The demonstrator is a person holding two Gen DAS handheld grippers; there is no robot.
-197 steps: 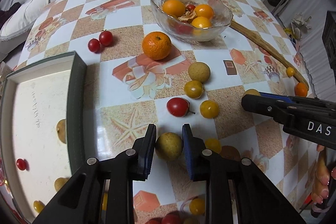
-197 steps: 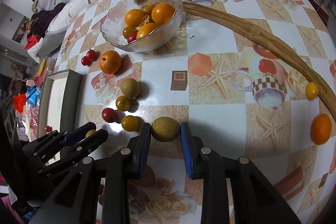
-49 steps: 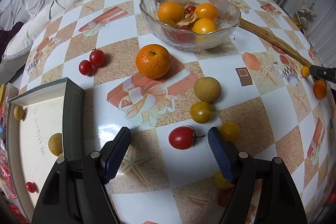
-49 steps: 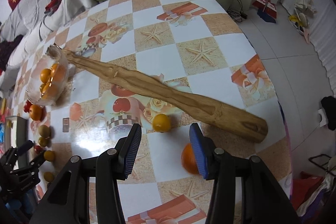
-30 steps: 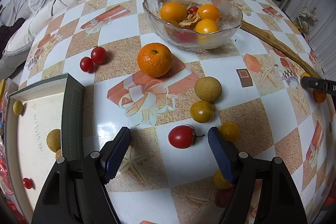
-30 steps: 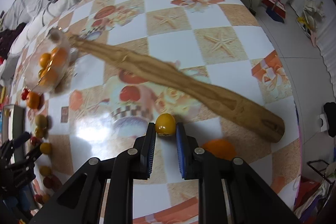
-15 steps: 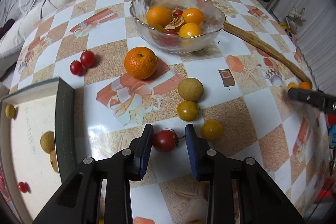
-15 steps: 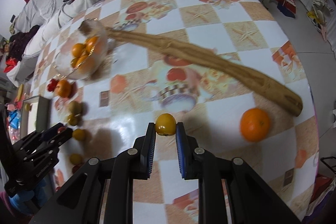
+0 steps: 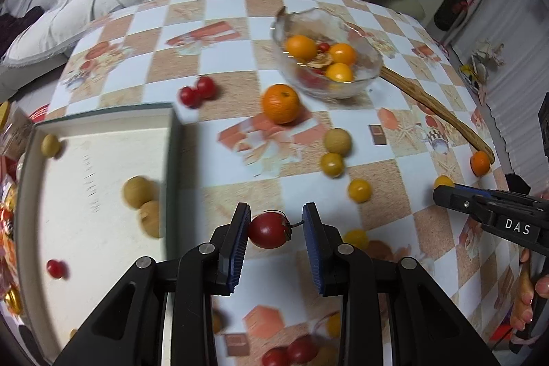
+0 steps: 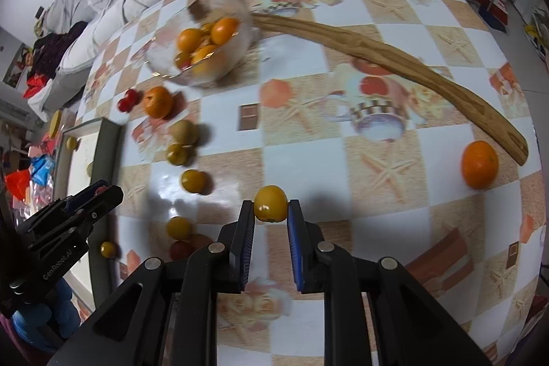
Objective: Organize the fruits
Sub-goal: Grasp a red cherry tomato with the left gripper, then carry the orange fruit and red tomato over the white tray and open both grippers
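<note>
- At the left edge of the table (image 9: 219, 23), a white tray (image 9: 85, 180) with a dark green rim holds several tan round fruits (image 9: 139, 191) and one small red cherry tomato (image 9: 55, 268).
- Just right of the tray rim, the left gripper (image 9: 274, 223) grips a red tomato (image 9: 268, 229) between its blue pads; the tomato's stem touches the right pad.
- Beyond it, toward the table's middle, lie a pair of cherry tomatoes (image 9: 197, 91), a large orange (image 9: 280, 103), a tan fruit (image 9: 338, 141) and two yellow fruits (image 9: 332, 164).
- Toward the far edge, a glass bowl (image 9: 363, 81) holds oranges and small red fruits.
- Near the right edge, the right gripper (image 10: 271, 211) is clamped on a small yellow fruit (image 10: 270, 203).
- A curved wooden stick (image 10: 394, 57) runs from the bowl to the right edge; a second orange (image 10: 479, 164) sits just beside its end.
</note>
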